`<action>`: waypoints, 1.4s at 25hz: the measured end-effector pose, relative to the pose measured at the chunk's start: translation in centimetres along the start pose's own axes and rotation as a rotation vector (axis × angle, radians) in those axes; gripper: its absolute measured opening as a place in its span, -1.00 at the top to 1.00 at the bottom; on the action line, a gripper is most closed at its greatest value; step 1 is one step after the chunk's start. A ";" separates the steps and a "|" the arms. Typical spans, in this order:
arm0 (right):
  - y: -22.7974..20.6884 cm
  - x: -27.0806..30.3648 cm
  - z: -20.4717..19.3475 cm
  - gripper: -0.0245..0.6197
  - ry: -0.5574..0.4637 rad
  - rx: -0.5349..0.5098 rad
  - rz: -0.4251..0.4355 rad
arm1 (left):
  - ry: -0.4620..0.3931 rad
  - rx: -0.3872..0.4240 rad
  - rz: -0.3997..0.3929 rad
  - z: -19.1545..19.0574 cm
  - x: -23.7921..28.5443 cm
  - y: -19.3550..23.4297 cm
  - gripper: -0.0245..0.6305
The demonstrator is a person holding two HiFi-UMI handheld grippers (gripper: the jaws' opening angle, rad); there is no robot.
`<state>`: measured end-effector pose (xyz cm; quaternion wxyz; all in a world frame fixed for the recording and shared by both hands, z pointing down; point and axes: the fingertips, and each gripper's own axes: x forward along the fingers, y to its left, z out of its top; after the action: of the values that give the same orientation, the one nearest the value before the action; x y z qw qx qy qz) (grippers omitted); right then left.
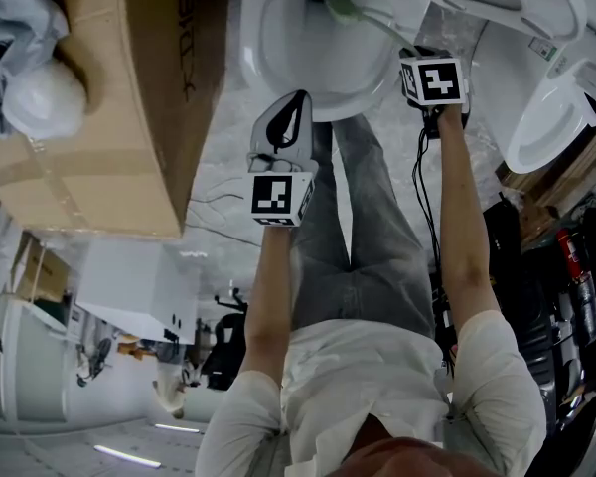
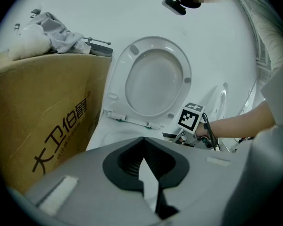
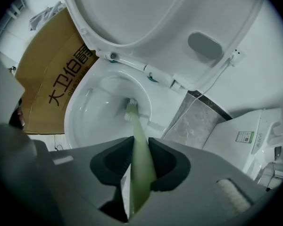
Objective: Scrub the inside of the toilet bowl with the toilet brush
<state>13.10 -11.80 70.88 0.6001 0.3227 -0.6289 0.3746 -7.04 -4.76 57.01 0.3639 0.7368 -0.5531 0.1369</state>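
Note:
The white toilet bowl (image 1: pixel 278 43) (image 3: pixel 92 114) has its seat and lid (image 3: pixel 146 27) (image 2: pixel 155 79) raised. A pale green toilet brush (image 3: pixel 140 164) runs from my right gripper (image 3: pixel 139 145) (image 1: pixel 432 79) down into the bowl. Its bristle head (image 3: pixel 131 108) (image 1: pixel 338 6) rests against the inner wall near the rim. The right gripper is shut on the brush handle. My left gripper (image 1: pixel 283 127) (image 2: pixel 144 147) hangs in front of the bowl, apart from it, shut with nothing in it.
A large printed cardboard box (image 1: pixel 119 87) (image 2: pixel 42 121) stands close beside the toilet, with bags and cloth (image 2: pixel 42 34) on top. A second white toilet (image 1: pixel 556 117) (image 3: pixel 254 140) stands on the other side. Cables run along the person's right arm (image 1: pixel 457 217).

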 end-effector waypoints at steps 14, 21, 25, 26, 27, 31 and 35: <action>1.3 -0.7 1.5 0.61 -0.050 0.016 -0.011 | -0.005 -0.015 0.005 -0.4 -0.8 0.5 0.87; 4.2 -2.5 2.5 0.61 -0.168 0.023 0.032 | -0.012 -0.014 0.003 -0.8 -1.5 0.4 0.87; 6.2 -2.5 2.3 0.61 -0.211 0.062 0.059 | -0.017 -0.013 0.007 -1.1 -2.1 0.6 0.87; 6.7 -2.6 2.3 0.62 -0.227 0.082 0.073 | -0.019 -0.012 0.009 -1.2 -2.2 0.6 0.87; 7.1 -2.6 2.4 0.62 -0.243 0.103 0.089 | -0.019 -0.011 0.010 -1.2 -2.3 0.6 0.87; 8.5 -2.8 2.7 0.63 -0.264 0.119 0.106 | -0.024 -0.012 0.019 -1.6 -3.1 0.9 0.87; 9.8 -3.1 2.3 0.63 -0.274 0.112 0.125 | -0.025 -0.014 0.025 -2.2 -3.8 1.0 0.87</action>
<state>3.76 -8.91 67.02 0.4650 0.3639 -0.7019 0.3983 -8.82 -0.62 56.62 0.3603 0.7290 -0.5677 0.1285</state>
